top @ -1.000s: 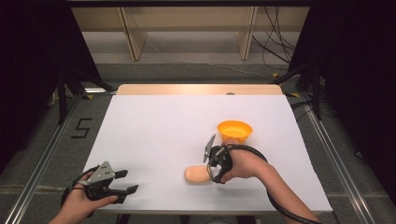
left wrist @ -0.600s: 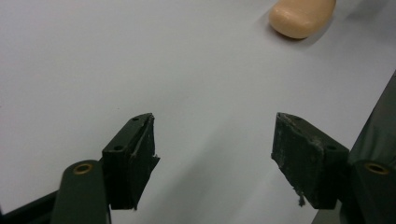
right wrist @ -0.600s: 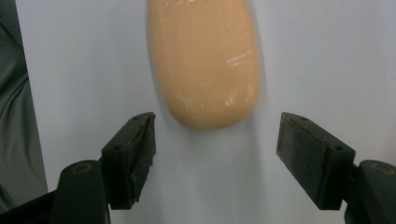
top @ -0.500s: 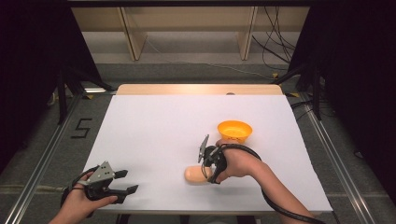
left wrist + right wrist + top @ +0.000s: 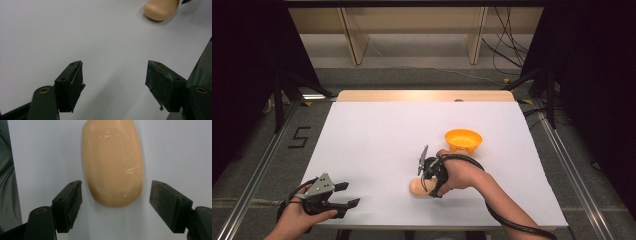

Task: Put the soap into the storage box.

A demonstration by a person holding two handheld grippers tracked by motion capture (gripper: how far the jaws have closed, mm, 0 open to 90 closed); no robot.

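A tan, rounded oblong piece [image 5: 417, 187] lies on the white table [image 5: 377, 140] near the front, right of centre. My right gripper [image 5: 426, 176] is over its right end, open, with one jaw on each side of the piece [image 5: 113, 162] and a gap to both. An orange bowl [image 5: 463, 140] sits behind and to the right of that hand. My left gripper [image 5: 348, 195] is at the front left corner, open and holding nothing. The tan piece [image 5: 161, 9] lies far ahead of its jaws.
The table's front edge runs just under both hands. A bare wooden strip [image 5: 422, 96] borders the far edge. Metal rails [image 5: 257, 165] flank the table on the floor, with shelving and cables behind.
My right gripper has slid left and down onto the tan piece, its jaws now either side of it. The left gripper has stayed in place.
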